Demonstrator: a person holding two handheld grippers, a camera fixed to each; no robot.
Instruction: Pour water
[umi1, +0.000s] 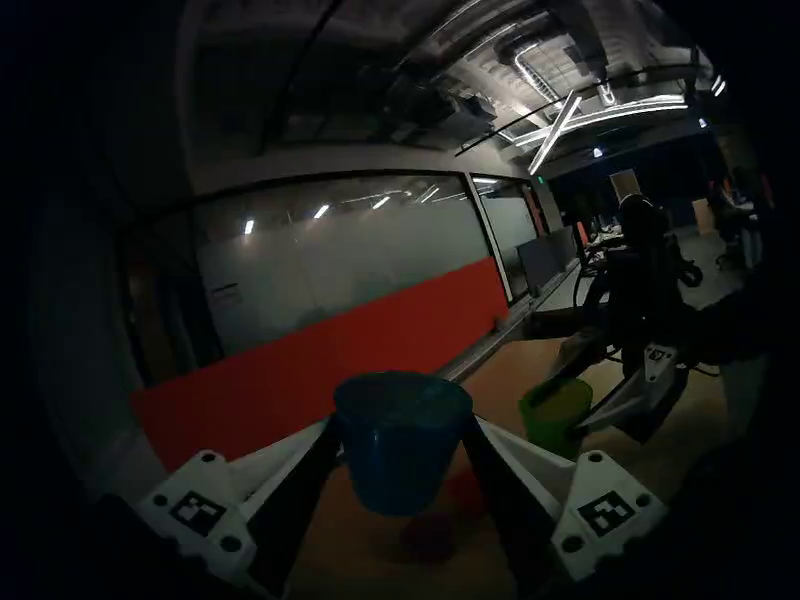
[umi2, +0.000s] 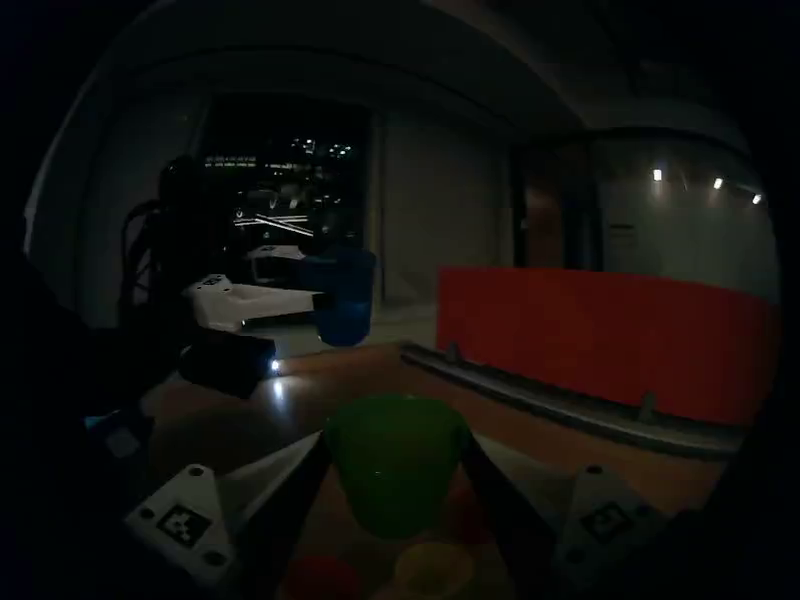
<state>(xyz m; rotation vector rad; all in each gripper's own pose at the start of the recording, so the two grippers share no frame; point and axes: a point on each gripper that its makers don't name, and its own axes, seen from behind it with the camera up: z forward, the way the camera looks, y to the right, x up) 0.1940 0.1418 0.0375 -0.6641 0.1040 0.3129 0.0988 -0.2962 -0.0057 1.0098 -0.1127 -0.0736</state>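
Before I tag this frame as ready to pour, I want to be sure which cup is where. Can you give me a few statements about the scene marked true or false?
1. The left gripper grips a blue cup between its fingers. True.
2. The right gripper grips a yellow cup. False: it grips a green cup.
3. A red panel runs along the wall beyond the table. True.
4. The table has a white top. False: its surface is brown and looks like wood.
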